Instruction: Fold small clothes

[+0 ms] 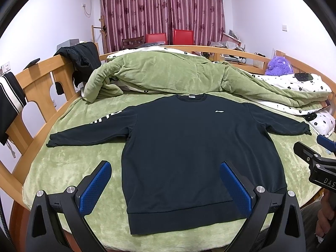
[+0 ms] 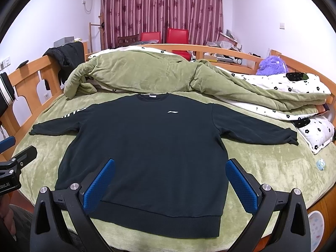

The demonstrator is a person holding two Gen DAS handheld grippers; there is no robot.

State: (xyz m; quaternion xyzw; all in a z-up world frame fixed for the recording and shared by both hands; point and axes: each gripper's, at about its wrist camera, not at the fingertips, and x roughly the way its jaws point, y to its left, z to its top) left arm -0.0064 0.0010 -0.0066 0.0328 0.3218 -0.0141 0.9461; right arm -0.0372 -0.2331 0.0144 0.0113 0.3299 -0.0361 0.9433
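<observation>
One dark navy long-sleeved sweatshirt (image 1: 189,147) lies flat and face up on the bed with the green plush cover (image 1: 69,168), collar toward the far end, both sleeves spread sideways, hem nearest me.

Item: my left hand-held gripper (image 1: 166,185), blue-padded fingers spread wide, holding nothing. It hangs over the hem's left corner; one finger stands over bare green cover, the other over the sweatshirt body.

Item: my right hand-held gripper (image 2: 171,182), fingers likewise spread wide and empty, hanging over the hem's right portion, one finger over the cloth and the other at its right side edge.

Item: hem edge, a ribbed band running straight, near the front edge of the bed with a strip of green cover showing before it.

Item: left sleeve cuff, ending on open cover, near the wooden bed rail (image 1: 42,79). Right sleeve cuff, ending just beside the white quilt with black flower print (image 2: 294,88).

Item: crumpled green plush blanket (image 1: 159,73), heaped just beyond the collar; whether it touches I cannot tell.

Item: open cover, broad bare areas flanking the sweatshirt body below each sleeve. A small pale blue object (image 2: 320,164) sits on the right-hand area, well apart from the garment.
</observation>
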